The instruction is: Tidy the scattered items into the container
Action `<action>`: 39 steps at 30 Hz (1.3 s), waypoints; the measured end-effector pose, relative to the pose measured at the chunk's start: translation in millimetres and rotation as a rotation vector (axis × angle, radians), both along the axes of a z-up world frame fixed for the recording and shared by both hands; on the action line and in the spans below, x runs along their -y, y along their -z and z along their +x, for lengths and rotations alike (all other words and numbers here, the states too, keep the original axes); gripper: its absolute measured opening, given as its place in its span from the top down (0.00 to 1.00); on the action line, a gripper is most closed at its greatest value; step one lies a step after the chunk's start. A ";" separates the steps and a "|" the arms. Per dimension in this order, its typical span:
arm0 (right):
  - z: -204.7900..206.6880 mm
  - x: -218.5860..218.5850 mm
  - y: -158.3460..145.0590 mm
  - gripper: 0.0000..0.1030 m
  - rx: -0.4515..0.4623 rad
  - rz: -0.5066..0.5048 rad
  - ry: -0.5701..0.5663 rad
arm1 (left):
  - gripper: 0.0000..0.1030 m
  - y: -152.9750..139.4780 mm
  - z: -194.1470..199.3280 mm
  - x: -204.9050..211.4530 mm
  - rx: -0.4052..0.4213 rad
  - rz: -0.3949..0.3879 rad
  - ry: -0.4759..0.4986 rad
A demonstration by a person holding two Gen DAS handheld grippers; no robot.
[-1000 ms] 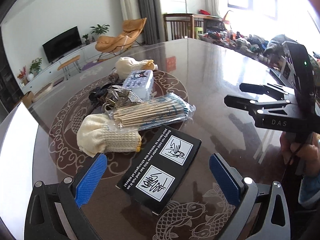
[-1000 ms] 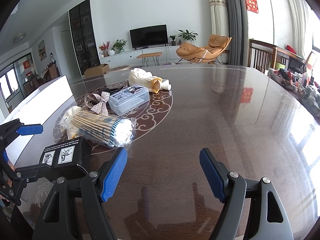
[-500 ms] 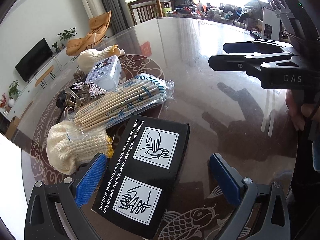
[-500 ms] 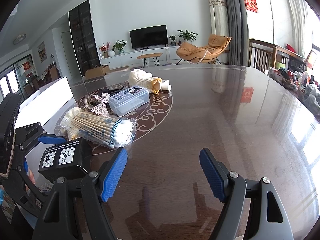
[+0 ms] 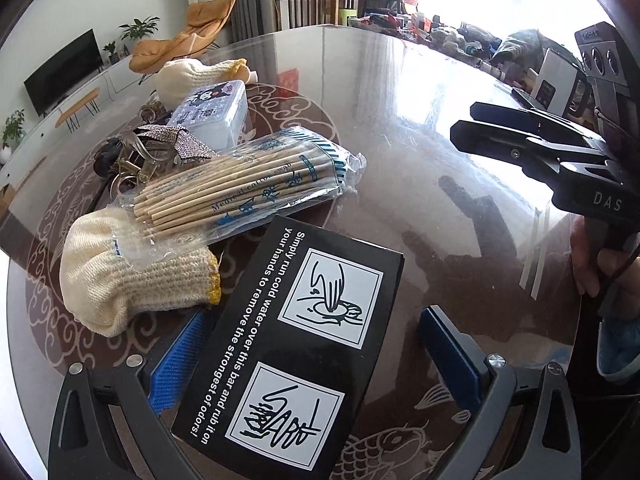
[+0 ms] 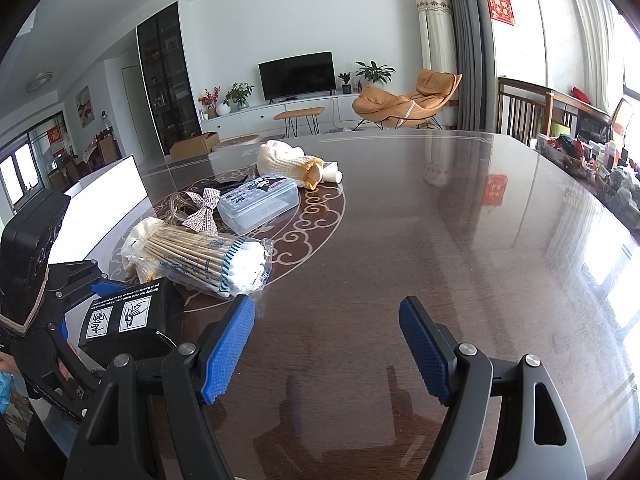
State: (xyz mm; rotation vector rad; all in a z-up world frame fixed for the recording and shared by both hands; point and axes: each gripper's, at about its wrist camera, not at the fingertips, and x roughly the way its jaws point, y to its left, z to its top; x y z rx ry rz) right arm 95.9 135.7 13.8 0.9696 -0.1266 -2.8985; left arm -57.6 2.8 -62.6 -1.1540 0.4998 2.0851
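Note:
A black box (image 5: 296, 340) with white printed text lies flat on the dark glass table (image 5: 420, 128). My left gripper (image 5: 316, 360) is open, with the box lying between its blue pads; the right pad (image 5: 448, 356) stands clear of the box and the left pad is partly hidden behind it. In the right wrist view the same box (image 6: 124, 320) shows at the left. My right gripper (image 6: 326, 344) hangs open over bare table with nothing between its fingers. Beyond the box lie a bag of cotton swabs (image 5: 240, 188) and a cream knitted glove (image 5: 132, 276).
Further back sit a clear plastic box with a cartoon lid (image 5: 212, 114), a glittery bow (image 5: 176, 144), keys and a second cream glove (image 5: 188, 76). A white-walled bin (image 6: 108, 196) stands at the table's left edge. Clutter lines the far right edge.
My left gripper has moved forward and down, so the black box now lies between its fingers. The right gripper has hardly moved.

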 end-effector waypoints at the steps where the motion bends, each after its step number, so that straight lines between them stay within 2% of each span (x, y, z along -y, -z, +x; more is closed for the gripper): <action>1: -0.1 -0.2 0.0 0.26 0.000 -0.001 0.000 | 0.00 0.0 0.0 -0.1 -0.001 0.001 -0.006; 16: -0.5 -0.6 0.3 0.26 0.001 -0.002 0.000 | 0.00 0.0 0.0 -2.2 -0.020 0.016 -0.124; 39: -0.6 -0.4 0.8 0.26 0.005 -0.003 0.000 | 0.00 1.0 1.6 -1.8 -0.029 0.023 -0.157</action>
